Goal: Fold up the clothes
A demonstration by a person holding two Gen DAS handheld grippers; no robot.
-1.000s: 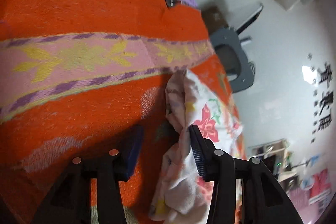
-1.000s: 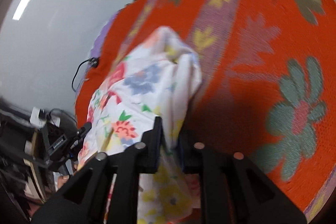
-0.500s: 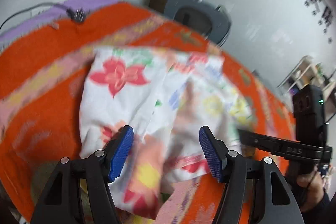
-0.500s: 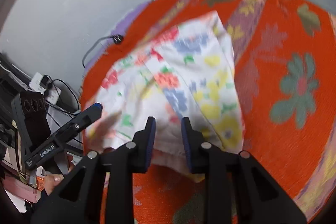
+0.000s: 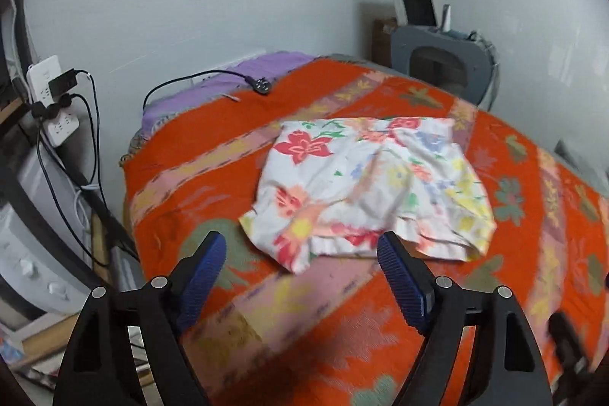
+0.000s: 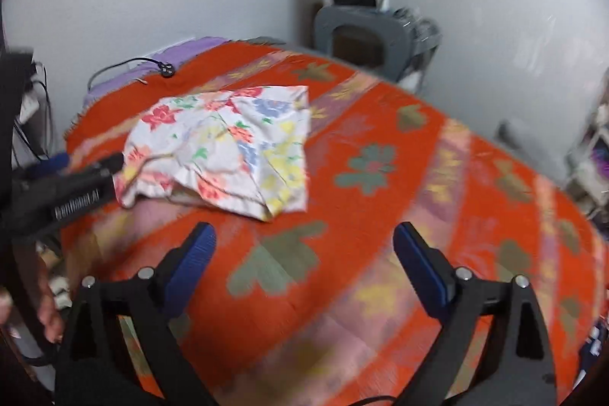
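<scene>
A white floral garment [image 5: 369,185] lies folded and a little rumpled on the orange patterned blanket [image 5: 213,139]; it also shows in the right wrist view [image 6: 224,143]. My left gripper [image 5: 300,273] is open and empty, held above the blanket just in front of the garment's near edge. My right gripper [image 6: 304,261] is open and empty, raised over the blanket in front of and to the right of the garment. The left gripper's black body [image 6: 64,193] shows at the left of the right wrist view, beside the garment.
A black cable with a plug [image 5: 259,86] lies at the blanket's far edge by a purple sheet [image 5: 243,71]. A power strip with cords [image 5: 53,97] hangs at the left. A grey chair [image 5: 441,63] stands by the far wall. Shelves [image 6: 593,155] stand at the right.
Both grippers let go of the garment, opened wide and pulled back and up. The garment went from bunched and lifted to lying spread on the blanket.
</scene>
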